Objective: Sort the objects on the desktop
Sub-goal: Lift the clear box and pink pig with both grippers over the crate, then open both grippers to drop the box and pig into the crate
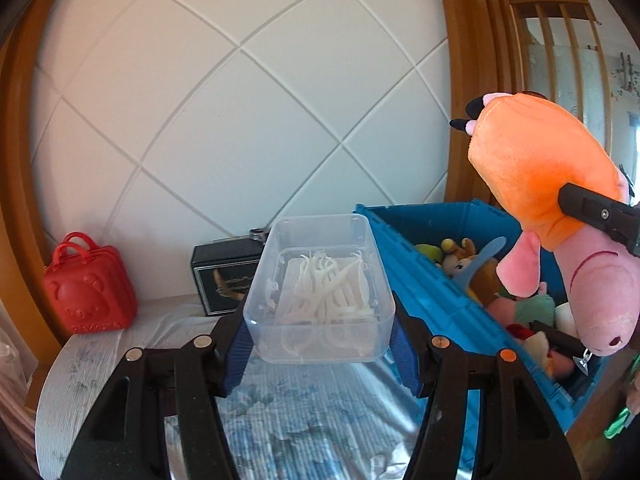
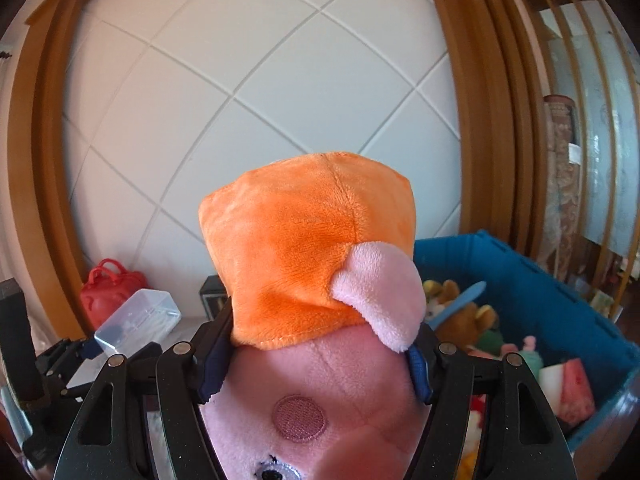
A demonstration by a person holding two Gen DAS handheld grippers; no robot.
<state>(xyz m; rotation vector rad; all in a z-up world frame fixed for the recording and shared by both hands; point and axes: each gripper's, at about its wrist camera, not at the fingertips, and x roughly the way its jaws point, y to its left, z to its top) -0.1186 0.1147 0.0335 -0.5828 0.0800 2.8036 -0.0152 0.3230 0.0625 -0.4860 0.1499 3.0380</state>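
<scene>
My left gripper (image 1: 320,354) is shut on a clear plastic box (image 1: 320,288) holding several white floss picks, lifted above the table. In the right wrist view that clear box (image 2: 138,322) shows at the left, with the left gripper under it. My right gripper (image 2: 316,364) is shut on a pink plush pig in an orange dress (image 2: 312,256), held in the air. The same plush pig (image 1: 552,200) hangs at the right of the left wrist view, above the blue bin (image 1: 440,280), with one black finger (image 1: 592,212) of the right gripper pressed into it.
The blue bin (image 2: 560,304) at the right holds several plush toys. A red bear-shaped case (image 1: 88,284) and a small black box (image 1: 220,276) stand at the back by the white quilted wall. A floral cloth (image 1: 312,420) covers the table.
</scene>
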